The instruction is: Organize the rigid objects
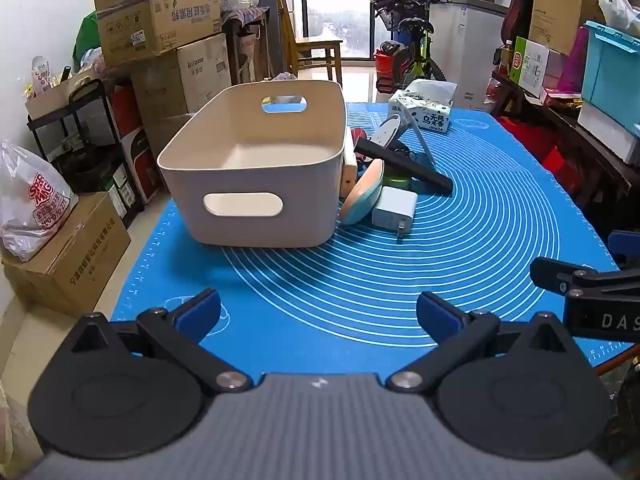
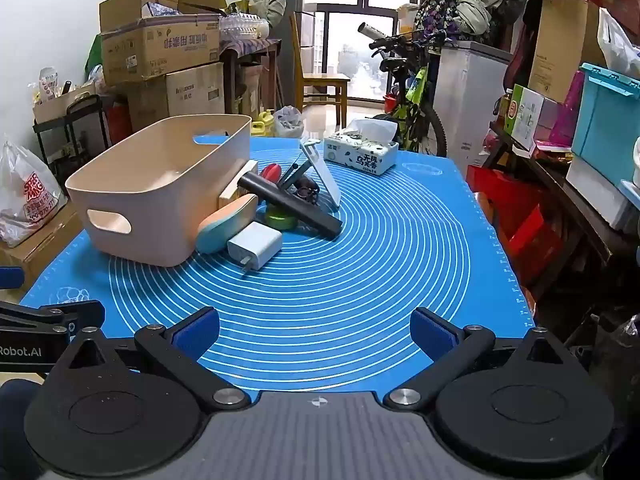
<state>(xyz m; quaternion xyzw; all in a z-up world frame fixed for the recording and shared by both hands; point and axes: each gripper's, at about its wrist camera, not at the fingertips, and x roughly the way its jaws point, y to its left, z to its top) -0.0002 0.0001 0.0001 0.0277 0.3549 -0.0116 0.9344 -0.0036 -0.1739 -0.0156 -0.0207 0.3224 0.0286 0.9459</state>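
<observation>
A cream storage bin stands empty on the blue mat. Heaped against its right side are a white charger, an orange-and-teal oval case, a long black bar, a green roll, a red item, a pale wooden block and a white stand. My left gripper hovers open over the mat's near edge, nothing between its pads. My right gripper is open too, empty, well short of the pile.
A tissue box sits at the mat's far end. Cardboard boxes and a black rack crowd the left; shelves and a teal crate line the right. A bicycle and a wooden chair stand beyond.
</observation>
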